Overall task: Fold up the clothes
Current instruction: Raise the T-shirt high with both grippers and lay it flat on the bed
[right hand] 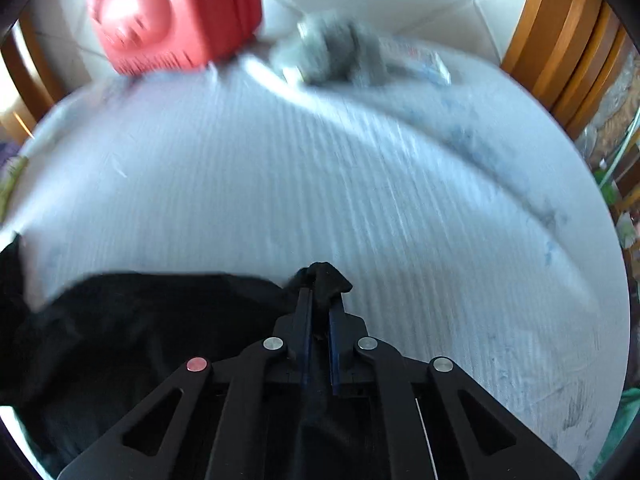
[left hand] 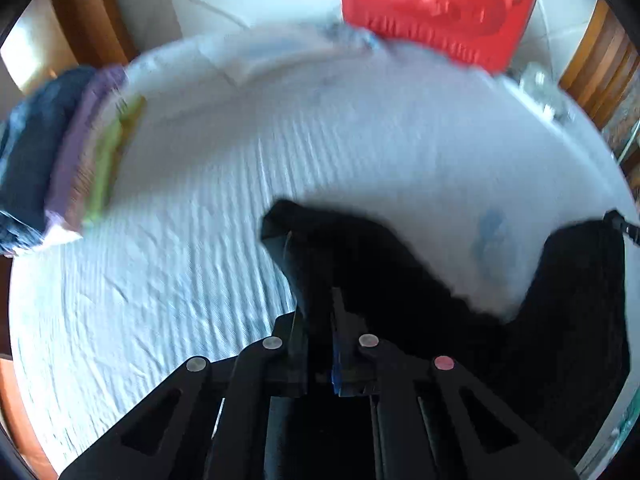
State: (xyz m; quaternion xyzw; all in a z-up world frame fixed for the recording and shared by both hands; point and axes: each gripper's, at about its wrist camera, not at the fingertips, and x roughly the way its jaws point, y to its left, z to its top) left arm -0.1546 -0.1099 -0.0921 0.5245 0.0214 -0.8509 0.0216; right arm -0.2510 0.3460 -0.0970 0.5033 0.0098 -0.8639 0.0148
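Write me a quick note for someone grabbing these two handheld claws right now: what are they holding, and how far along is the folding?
Left gripper: shut on a corner of the black garment.
Right gripper: shut on another corner of the same garment.
The garment hangs between them over the white sheet, not laid flat yet.
Done: a stack of folded clothes sits at the sheet's left edge.
Left: spread and fold the black one; a grey garment waits at the far edge beside the red stool.
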